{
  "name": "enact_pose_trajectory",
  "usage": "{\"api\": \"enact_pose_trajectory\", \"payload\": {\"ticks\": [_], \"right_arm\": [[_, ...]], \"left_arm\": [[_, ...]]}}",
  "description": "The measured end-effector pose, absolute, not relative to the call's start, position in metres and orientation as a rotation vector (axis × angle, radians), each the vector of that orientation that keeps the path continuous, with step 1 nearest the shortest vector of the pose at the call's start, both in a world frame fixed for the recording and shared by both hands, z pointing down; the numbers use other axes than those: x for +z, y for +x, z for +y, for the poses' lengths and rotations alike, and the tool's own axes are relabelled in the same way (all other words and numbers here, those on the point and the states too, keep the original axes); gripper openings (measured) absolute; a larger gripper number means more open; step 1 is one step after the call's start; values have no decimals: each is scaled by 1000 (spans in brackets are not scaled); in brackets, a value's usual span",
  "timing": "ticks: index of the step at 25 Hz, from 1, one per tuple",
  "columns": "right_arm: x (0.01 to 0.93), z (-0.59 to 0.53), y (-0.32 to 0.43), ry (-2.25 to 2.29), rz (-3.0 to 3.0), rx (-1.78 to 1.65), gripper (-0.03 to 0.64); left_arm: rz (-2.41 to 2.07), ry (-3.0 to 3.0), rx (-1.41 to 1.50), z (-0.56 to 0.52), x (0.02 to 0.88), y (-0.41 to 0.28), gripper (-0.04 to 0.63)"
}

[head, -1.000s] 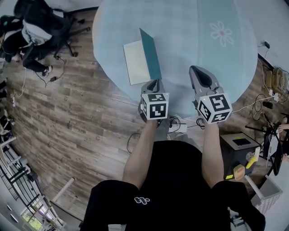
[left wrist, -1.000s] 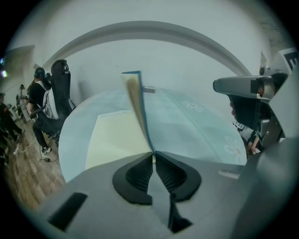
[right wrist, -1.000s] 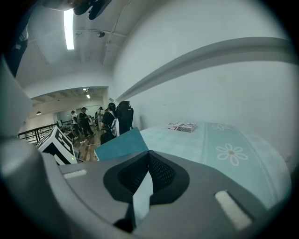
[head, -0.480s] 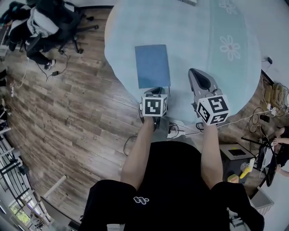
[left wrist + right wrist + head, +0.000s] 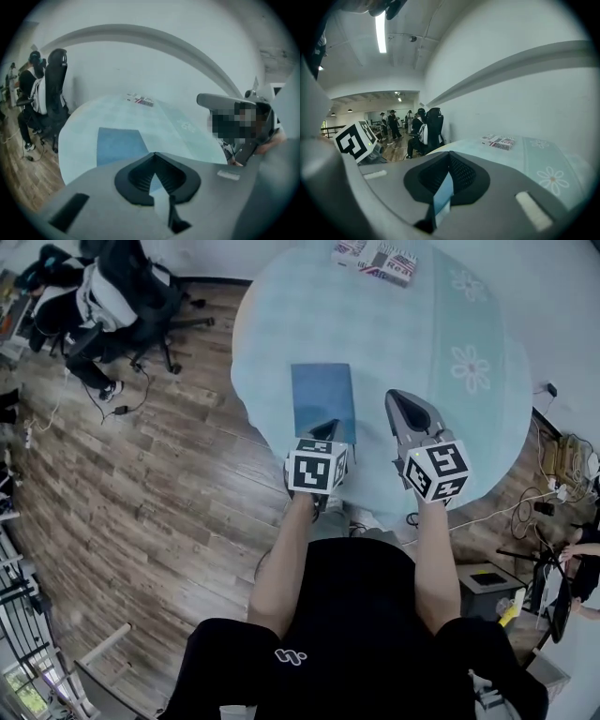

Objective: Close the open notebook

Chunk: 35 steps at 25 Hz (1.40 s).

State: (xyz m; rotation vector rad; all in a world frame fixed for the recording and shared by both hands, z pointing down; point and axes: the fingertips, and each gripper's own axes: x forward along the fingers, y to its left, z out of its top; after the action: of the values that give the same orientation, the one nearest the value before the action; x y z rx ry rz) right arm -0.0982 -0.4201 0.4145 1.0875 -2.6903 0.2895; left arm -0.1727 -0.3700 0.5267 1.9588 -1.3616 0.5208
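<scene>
The notebook [image 5: 322,397] lies closed and flat on the round table [image 5: 394,324], blue cover up, near the table's front edge. It shows as a blue rectangle [image 5: 117,143] in the left gripper view. My left gripper [image 5: 325,426] hangs just above the notebook's near edge, jaws shut with nothing between them [image 5: 154,153]. My right gripper [image 5: 398,399] floats to the right of the notebook, apart from it. Its jaws meet at the tip [image 5: 450,153] and hold nothing.
A red-and-white printed box [image 5: 375,259] lies at the table's far side. Flower prints [image 5: 469,367] mark the cloth on the right. An office chair with a seated person [image 5: 122,296] stands on the wooden floor at left. Cables run under the table's right edge [image 5: 553,502].
The notebook's cover, standing up a second ago, dropped flat and the notebook is closed. My left gripper lifted off it toward me and shut. The right gripper shifted slightly.
</scene>
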Motion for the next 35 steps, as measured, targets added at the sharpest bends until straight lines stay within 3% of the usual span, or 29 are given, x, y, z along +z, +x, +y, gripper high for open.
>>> {"api": "enact_pose_trajectory", "payload": {"ticks": [12,22,35], "right_arm": [[336,-440,-94,1214,-2808,161,11],[268,-465,-81,1451,-2829,34,11],[237,-459,-77,1464,-2871,-60,11]], "left_arm": [[-1553,2368,212,-457,363,-172,3],[-1757,2612,-122,-469,230,-176,3],[-1874,2572,-146,-444,233,-179,3]]}}
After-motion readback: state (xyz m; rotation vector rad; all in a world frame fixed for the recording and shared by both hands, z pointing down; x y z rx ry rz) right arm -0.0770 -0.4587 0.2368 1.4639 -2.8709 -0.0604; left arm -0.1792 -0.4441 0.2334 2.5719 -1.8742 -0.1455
